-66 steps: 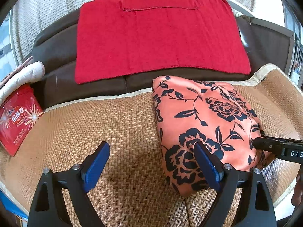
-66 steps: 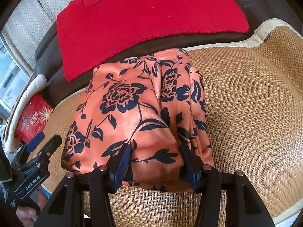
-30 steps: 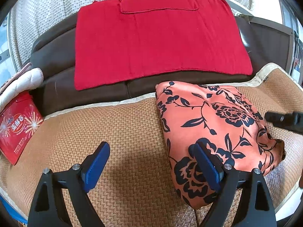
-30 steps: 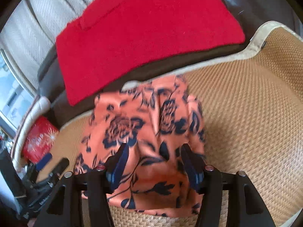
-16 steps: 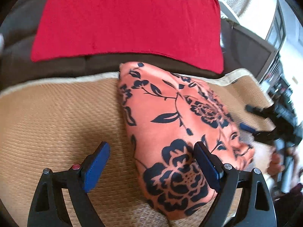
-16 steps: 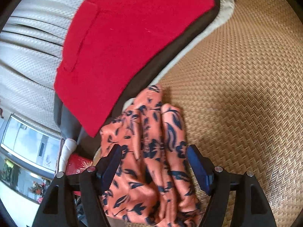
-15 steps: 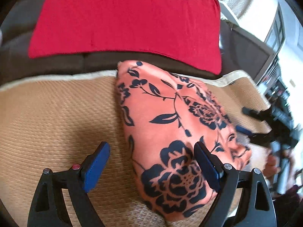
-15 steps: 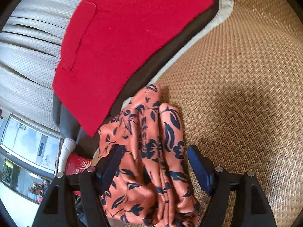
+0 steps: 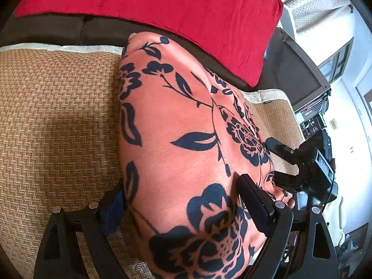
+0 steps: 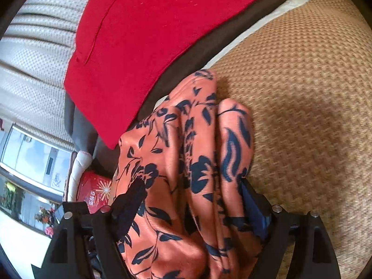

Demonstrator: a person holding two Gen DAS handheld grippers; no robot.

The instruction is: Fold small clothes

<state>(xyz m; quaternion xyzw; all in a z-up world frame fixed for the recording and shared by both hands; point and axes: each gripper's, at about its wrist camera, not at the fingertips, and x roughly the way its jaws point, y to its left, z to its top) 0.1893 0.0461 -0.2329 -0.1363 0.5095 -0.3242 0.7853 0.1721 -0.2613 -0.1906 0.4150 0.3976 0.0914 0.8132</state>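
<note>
**On the woven mat: a folded floral garment between both grippers**

On the woven mat (image 9: 58,121) lies the garment (image 9: 186,139), an orange cloth printed with dark navy flowers and leaves, folded into a thick bundle. Its far end reaches the pale border of the mat, close under the red towel (image 9: 162,4). From the right wrist view the garment (image 10: 186,162) shows several rounded folds stacked side by side, running away from the camera toward the towel (image 10: 151,34).

The left gripper (image 9: 181,207) has its jaws set wide apart, one on each side of the near end of the bundle. The blue pad on one side sits low against the cloth's edge by the mat; the other finger presses into the top of the fabric. The jaws straddle the bundle rather than pinching it flat.

The right gripper (image 10: 193,207) likewise has its jaws spread, with the folds bulging up between them and cloth touching both fingers. In the left wrist view the right gripper (image 9: 276,162) appears at the far side of the bundle, its dark fingers against the fabric's edge.

Behind the mat runs a dark brown sofa back (image 9: 69,30), over which the towel is draped. Beyond the garment in the right wrist view, a red box (image 10: 95,193) with a starburst print sits beside a white cushion (image 10: 79,162).
</note>
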